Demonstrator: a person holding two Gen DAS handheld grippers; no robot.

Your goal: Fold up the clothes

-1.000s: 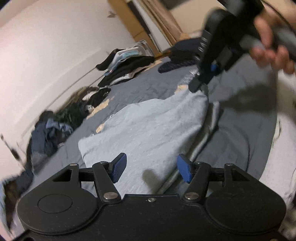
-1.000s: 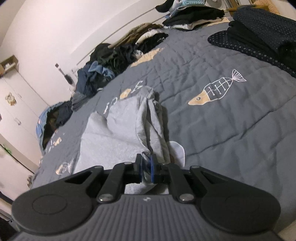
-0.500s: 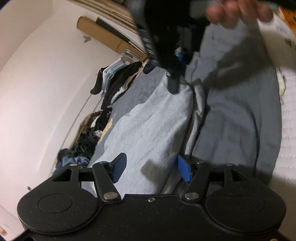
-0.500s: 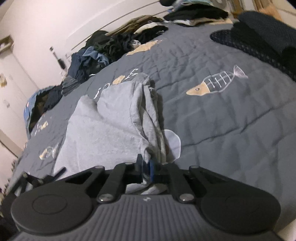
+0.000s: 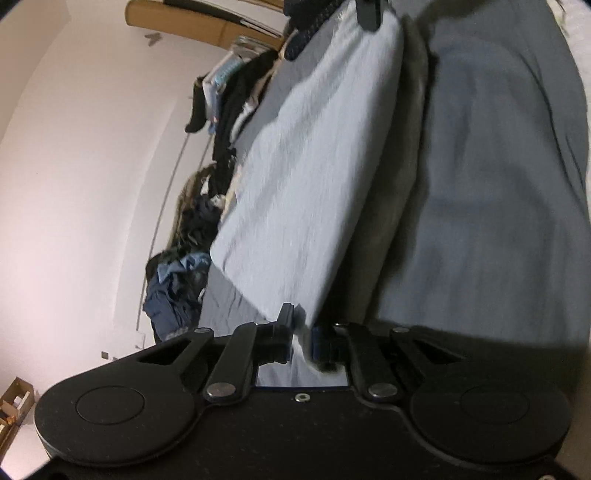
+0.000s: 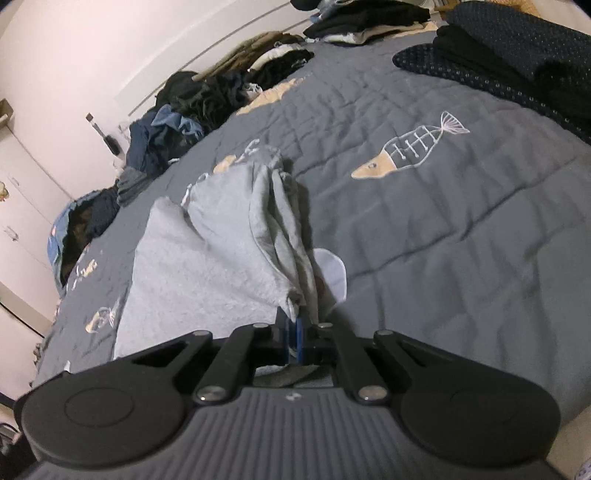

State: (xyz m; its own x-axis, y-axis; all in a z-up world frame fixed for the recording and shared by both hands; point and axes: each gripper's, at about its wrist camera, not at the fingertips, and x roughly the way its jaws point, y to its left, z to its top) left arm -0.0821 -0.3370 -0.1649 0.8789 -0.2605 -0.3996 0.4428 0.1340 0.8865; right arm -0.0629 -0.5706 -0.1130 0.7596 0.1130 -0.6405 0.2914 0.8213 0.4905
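A light grey garment lies on the grey quilt, bunched into folds along its right side. My right gripper is shut on the near corner of that garment. In the left wrist view the same grey garment stretches away from the camera, and my left gripper is shut on its near edge, cloth pinched between the blue pads. The tip of the right gripper shows at the top of that view, on the garment's far end.
The grey quilt with fish prints covers the bed. Heaps of dark and blue clothes line the wall side. Folded dark clothes sit at the far right. A white wall and cardboard boxes lie beyond.
My left gripper went from open above the garment to shut on its near edge, and its view rolled sideways. The right gripper stayed shut on its corner.
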